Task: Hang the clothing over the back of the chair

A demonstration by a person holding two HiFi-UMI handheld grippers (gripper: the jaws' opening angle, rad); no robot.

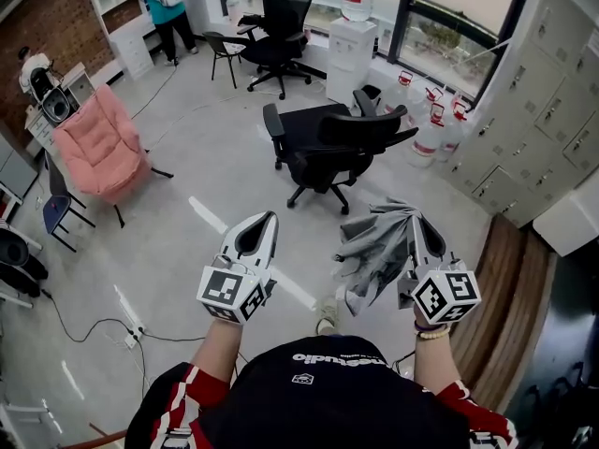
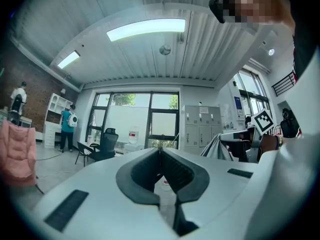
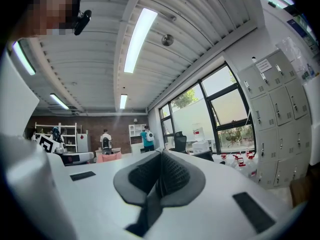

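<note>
Right gripper (image 1: 418, 221) fingers pinch the grey clothing (image 1: 372, 251); left gripper (image 1: 266, 219) fingers pressed together, empty; chair (image 1: 332, 143) well ahead, hanging not yet done.

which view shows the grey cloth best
Head view: the whole cloth hangs bunched from the right hand-held gripper. The left gripper view catches one fold; the right gripper view only a strip pinched between its jaws.

head overhead downward, tool views level, sharing windows (image 1: 454, 31)
</note>
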